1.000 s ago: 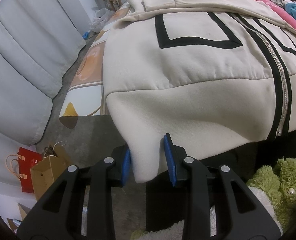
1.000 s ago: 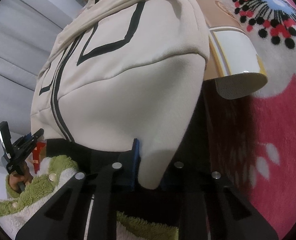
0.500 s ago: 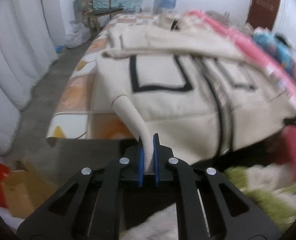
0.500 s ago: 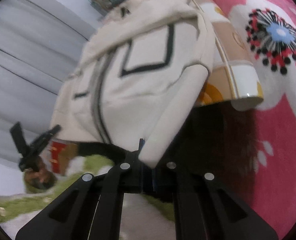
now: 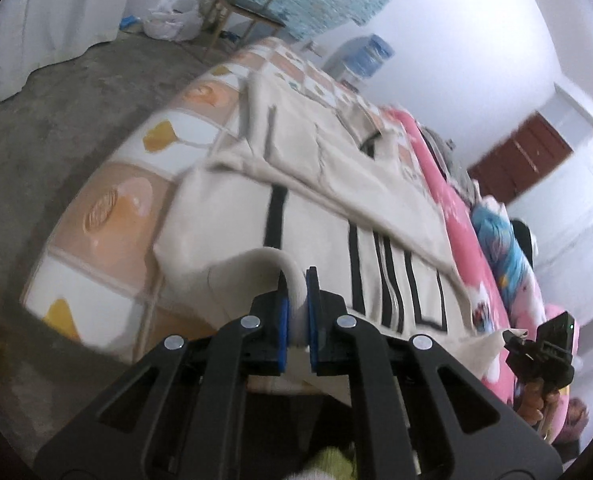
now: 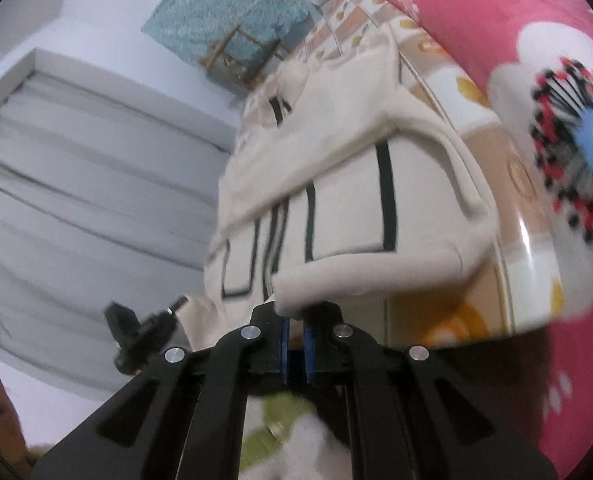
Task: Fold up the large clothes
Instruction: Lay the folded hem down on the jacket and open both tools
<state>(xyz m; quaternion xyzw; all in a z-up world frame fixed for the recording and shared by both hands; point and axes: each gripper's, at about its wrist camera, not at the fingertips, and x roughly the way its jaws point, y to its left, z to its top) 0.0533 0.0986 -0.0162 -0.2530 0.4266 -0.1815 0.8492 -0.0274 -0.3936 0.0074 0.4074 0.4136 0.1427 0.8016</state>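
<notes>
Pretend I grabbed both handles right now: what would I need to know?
Left claw: shut on one bottom corner of the cream zip-up jacket with black line trim.
Right claw: shut on the other bottom corner.
The jacket lies front up on the tile-patterned bed cover, sleeves already folded across; the hem is lifted off the bed edge.
Left to do: probably carry the hem up towards the collar, release, smooth.

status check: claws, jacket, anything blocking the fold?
Left claw shut on cream jacket hem corner. Right claw shut on the other corner. Hem lifted off the bed; sleeves lie folded across the chest. Nothing in the way; pink blanket alongside.
</notes>
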